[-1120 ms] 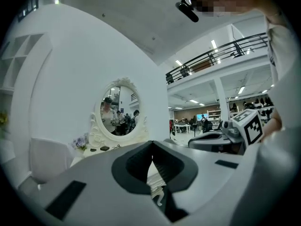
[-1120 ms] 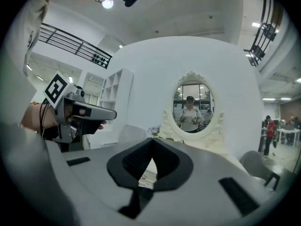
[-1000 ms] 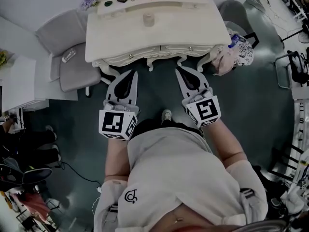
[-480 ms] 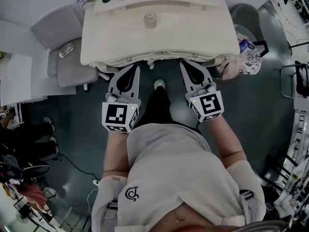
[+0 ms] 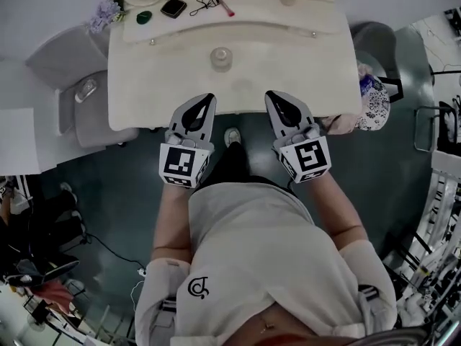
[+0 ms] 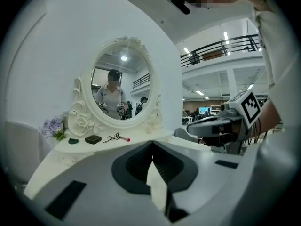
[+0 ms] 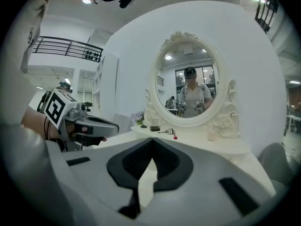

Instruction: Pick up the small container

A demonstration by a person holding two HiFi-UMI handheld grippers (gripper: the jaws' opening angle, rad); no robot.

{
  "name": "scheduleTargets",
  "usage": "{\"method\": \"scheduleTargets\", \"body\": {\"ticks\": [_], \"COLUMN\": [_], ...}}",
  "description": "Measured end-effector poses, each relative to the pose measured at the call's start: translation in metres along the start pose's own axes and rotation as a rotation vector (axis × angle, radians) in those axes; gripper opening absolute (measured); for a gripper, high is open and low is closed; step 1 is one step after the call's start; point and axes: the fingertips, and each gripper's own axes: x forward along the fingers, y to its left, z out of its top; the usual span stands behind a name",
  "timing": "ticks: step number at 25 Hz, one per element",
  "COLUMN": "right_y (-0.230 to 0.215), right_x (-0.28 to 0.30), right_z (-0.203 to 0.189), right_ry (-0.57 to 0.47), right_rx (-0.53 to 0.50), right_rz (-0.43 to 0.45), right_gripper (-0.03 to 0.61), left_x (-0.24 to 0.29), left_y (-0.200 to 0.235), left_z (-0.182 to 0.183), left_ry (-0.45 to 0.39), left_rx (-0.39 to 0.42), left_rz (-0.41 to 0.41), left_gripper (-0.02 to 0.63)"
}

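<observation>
The small container [image 5: 220,58], a pale round jar, stands near the middle of the cream vanity table [image 5: 144,85]. My left gripper [image 5: 207,98] and right gripper [image 5: 272,96] hover side by side over the table's front edge, both pointing at the mirror. The jar lies ahead of them, between their tips and a short way beyond. Both are shut with nothing held. In the left gripper view my left gripper [image 6: 152,145] has its jaws together, and so does my right gripper [image 7: 151,142] in its own view. The jar is hidden behind the jaws in both gripper views.
On the raised back shelf lie a green item [image 5: 144,16], a black compact [image 5: 173,7], an eyelash curler [image 5: 205,6] and a small pale pot [image 7: 212,136]. An oval mirror [image 6: 121,88] stands behind. A grey chair [image 5: 86,99] is left of the table, a floral bag [image 5: 371,96] right.
The person has stepped up to the table. Both grippers have moved from above the floor to over the table's front edge, staying shut.
</observation>
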Motion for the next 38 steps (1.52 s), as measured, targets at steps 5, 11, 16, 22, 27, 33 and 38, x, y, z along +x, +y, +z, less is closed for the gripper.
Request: {"method": "scheduleTargets", "body": {"ticks": [5,11,16,22,27,33,38], "right_y": [-0.027,-0.046,-0.049,-0.06,-0.075,-0.082,-0.086], "right_x": [0.04,0.076,0.094,0.109,0.123,0.139,0.149], "right_z": [-0.014,-0.039,-0.049,-0.067,-0.081,-0.095,-0.098], "right_ry": [0.044,0.103,0.137,0.182,0.202,0.232,0.239], "right_rx": [0.022,0.048,0.043,0.037,0.05,0.107,0.117], "right_rz": [0.024,0.047,0.085,0.126,0.132,0.131,0.139], "right_gripper": [0.008,0.008,0.007,0.008,0.008,0.007,0.007], "left_x": [0.047,0.086,0.112,0.137,0.158,0.18,0.192], "left_y": [0.024,0.045,0.053,0.057,0.066,0.067,0.065], "left_z": [-0.027,-0.055,-0.081,-0.106,-0.116,-0.127,-0.13], "left_ry": [0.026,0.031,0.098,0.144,0.18,0.242,0.267], "left_rx": [0.002,-0.062,-0.046,-0.052,0.007,0.085,0.114], "left_rz": [-0.007,0.006,0.02,0.035,0.063,0.038,0.017], "left_gripper": [0.011,0.29,0.387,0.416,0.43,0.428,0.427]}}
